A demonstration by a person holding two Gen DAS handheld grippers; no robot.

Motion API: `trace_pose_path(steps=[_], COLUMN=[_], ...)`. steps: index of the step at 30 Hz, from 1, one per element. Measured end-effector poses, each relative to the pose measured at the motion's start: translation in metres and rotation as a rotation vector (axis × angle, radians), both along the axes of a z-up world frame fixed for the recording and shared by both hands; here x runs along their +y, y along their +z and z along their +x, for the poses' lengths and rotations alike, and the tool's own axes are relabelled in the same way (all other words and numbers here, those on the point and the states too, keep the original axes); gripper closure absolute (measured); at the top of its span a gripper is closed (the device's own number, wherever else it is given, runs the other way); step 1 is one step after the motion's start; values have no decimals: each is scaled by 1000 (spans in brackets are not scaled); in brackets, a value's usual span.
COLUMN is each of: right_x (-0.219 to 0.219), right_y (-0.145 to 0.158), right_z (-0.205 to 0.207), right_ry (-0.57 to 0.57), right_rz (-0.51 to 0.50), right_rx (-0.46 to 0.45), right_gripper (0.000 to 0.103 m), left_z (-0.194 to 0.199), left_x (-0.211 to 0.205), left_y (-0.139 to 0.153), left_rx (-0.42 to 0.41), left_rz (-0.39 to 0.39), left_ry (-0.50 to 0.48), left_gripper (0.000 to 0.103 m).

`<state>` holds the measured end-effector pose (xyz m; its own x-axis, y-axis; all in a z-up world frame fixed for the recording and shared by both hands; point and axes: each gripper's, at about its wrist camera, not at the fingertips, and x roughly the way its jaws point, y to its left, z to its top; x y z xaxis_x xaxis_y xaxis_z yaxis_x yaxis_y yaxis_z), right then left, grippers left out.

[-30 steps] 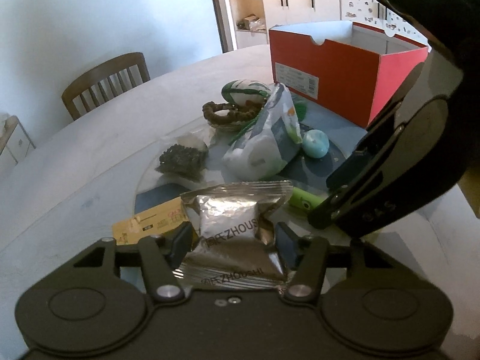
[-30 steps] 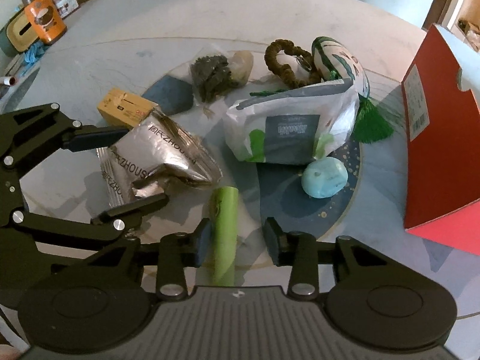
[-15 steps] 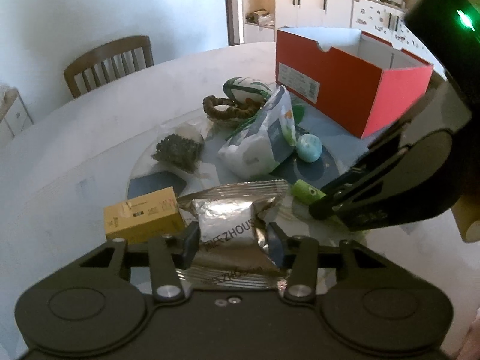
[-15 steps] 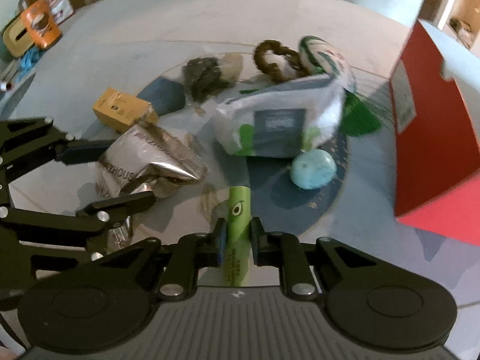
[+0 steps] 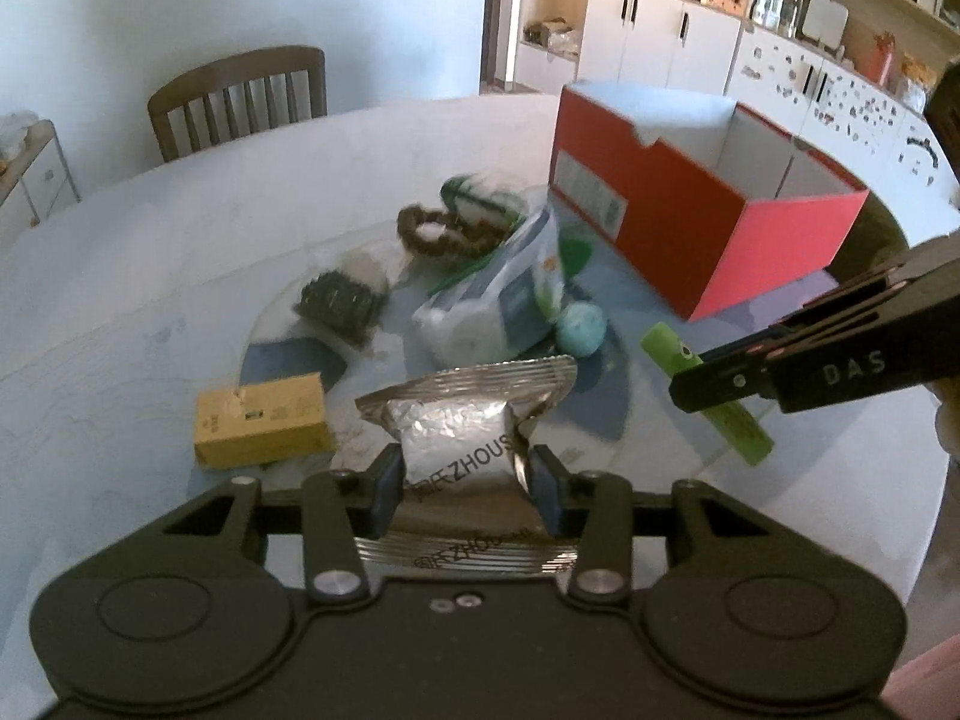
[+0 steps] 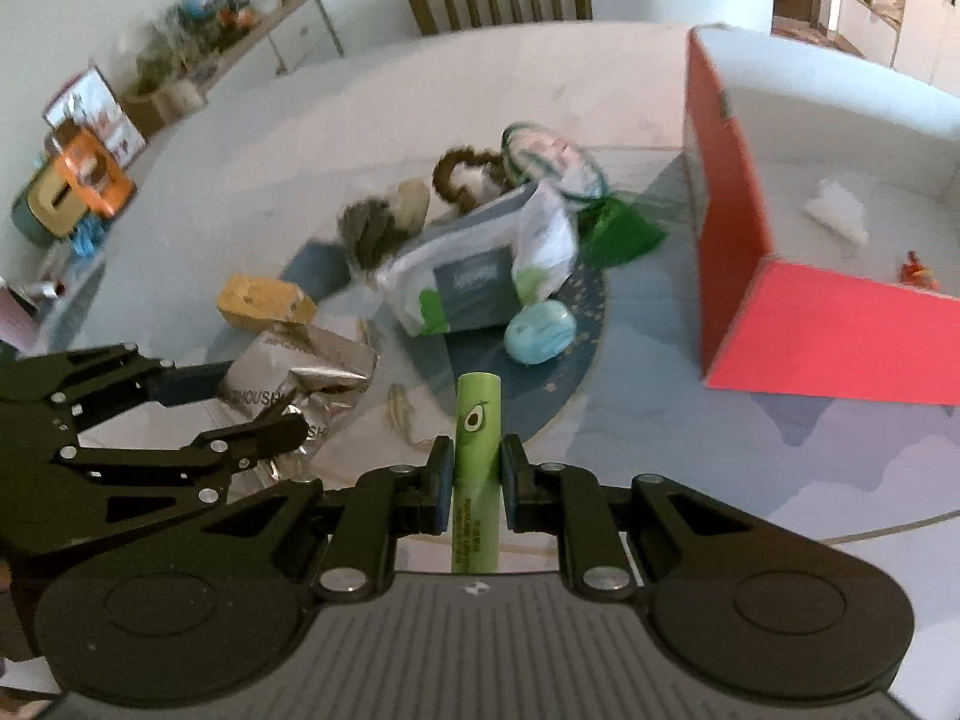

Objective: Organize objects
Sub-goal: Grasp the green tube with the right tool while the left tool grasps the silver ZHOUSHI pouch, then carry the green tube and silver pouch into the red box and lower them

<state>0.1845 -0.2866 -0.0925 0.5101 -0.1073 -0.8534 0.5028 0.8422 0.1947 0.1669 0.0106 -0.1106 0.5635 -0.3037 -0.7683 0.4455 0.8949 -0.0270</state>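
Both picks made, carry-to-box step. Left tool (image 5: 461, 483) clamped on foil packet (image 5: 459, 438), right tool (image 6: 474, 483) pinched on green tube (image 6: 477, 420). Next, I'd guess: lift both over the red box (image 5: 690, 228) rim, ahead-right of both. White pouch (image 6: 474, 276) and blue ball (image 6: 540, 333) sit ahead on the desk (image 5: 150, 276), mind clearance.

Wooden chair (image 5: 240, 99) against pale wall (image 5: 180, 0); white cabinets (image 5: 654, 42) beyond.

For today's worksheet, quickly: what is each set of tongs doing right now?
Left tongs: closed on the silver foil packet.
Right tongs: closed on the green tube.
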Motion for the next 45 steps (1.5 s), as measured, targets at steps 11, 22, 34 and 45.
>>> trace_pose_path(steps=[11, 22, 34, 45], right_x=[-29, -78, -148, -214], right_y=[53, 92, 116, 112], right_z=[-40, -82, -114, -122], right_ry=[-53, -118, -201, -248], right_rz=[-16, -60, -102, -108], right_rx=[-97, -160, -199, -188], right_gripper=[87, 87, 87, 87], left_z=[-8, -1, 23, 54], left_x=[-41, -93, -148, -211], left_y=[52, 86, 106, 97], left_rx=[-72, -140, -164, -124], left_rz=[-57, -79, -116, -108], left_ry=[21, -17, -66, -103], left_gripper=[60, 60, 60, 60])
